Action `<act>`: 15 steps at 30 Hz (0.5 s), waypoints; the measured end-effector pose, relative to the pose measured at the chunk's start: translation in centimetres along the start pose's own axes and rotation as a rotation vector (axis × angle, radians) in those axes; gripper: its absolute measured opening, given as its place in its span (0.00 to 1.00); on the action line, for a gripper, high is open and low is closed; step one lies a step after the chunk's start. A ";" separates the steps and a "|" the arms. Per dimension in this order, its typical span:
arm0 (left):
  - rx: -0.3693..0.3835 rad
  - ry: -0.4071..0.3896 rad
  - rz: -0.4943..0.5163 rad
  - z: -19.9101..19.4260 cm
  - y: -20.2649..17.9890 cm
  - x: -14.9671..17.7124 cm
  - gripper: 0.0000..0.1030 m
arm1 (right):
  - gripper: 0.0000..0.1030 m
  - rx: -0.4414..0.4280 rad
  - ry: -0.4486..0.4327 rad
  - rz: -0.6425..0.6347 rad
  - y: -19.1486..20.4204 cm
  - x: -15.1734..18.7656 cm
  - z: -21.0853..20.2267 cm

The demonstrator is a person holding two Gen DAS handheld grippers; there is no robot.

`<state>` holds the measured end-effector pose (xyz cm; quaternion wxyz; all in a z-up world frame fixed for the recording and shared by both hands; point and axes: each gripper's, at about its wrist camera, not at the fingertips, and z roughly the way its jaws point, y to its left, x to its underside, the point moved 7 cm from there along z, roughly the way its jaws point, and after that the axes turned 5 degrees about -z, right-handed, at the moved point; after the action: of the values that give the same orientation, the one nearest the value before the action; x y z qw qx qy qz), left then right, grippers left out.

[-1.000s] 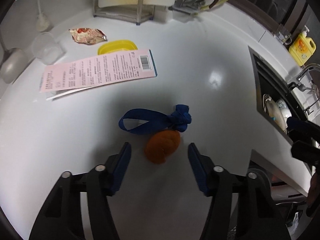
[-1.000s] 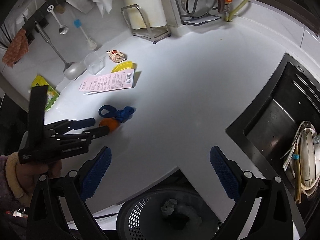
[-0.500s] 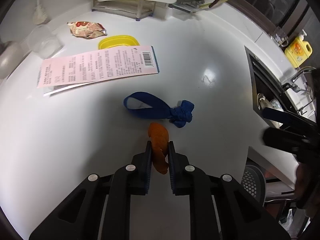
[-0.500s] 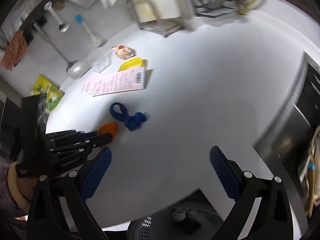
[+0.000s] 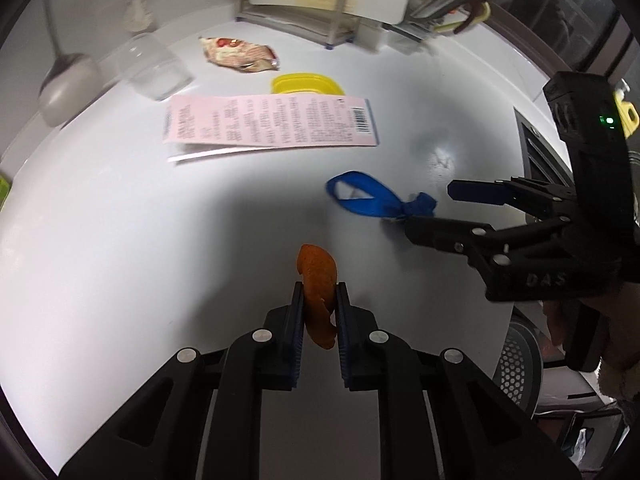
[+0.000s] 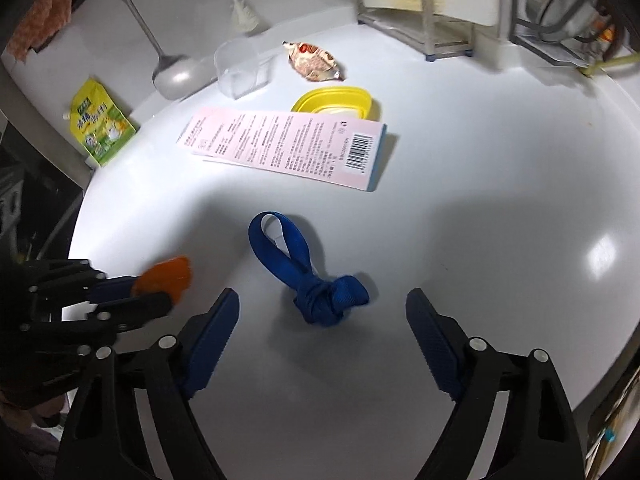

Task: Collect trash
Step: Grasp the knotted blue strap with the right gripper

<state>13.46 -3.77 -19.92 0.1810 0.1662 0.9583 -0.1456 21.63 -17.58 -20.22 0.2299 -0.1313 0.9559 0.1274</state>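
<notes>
White bench (image 6: 480, 152): one barcoded pink card (image 6: 288, 146); left gripper (image 5: 319, 300) pinches orange peel (image 5: 317, 276); right gripper (image 6: 322, 312) gapes around blue strap (image 6: 308, 276).

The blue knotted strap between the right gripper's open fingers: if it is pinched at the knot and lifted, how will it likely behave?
The blue strap looks like soft webbing, so its loop would probably droop from the knot. It seems light and unlikely to roll. The bunched knot should give the open right gripper a bulky, non-slippery hold.

Bare counter (image 6: 480, 200) around knotted blue strap (image 6: 316, 292), pink leaflet (image 6: 288, 148) behind
</notes>
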 end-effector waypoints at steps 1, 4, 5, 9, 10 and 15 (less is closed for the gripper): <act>-0.003 -0.001 -0.005 -0.1 0.2 0.1 0.14 | 0.80 -0.001 0.004 -0.003 0.1 -0.1 0.3; -0.011 -0.005 -0.010 -0.5 0.7 0.4 0.14 | 0.75 0.018 0.020 -0.044 0.6 -0.2 1.1; -0.014 -0.007 -0.008 -0.6 0.8 0.5 0.14 | 0.67 0.018 0.020 -0.044 0.6 -0.2 1.1; -0.018 -0.010 -0.013 -1.0 1.1 0.8 0.14 | 0.53 0.046 0.028 -0.085 1.2 -0.3 1.6; -0.018 -0.011 -0.014 -1.0 1.1 0.8 0.14 | 0.44 0.052 0.027 -0.087 1.2 -0.3 1.6; -0.013 -0.014 -0.017 -1.2 1.0 0.9 0.14 | 0.21 0.070 0.036 -0.086 0.8 -0.2 1.4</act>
<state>12.66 -2.21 -19.46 0.1875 0.1556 0.9594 -0.1421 22.18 -16.37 -21.17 0.2221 -0.1665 0.9572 0.0816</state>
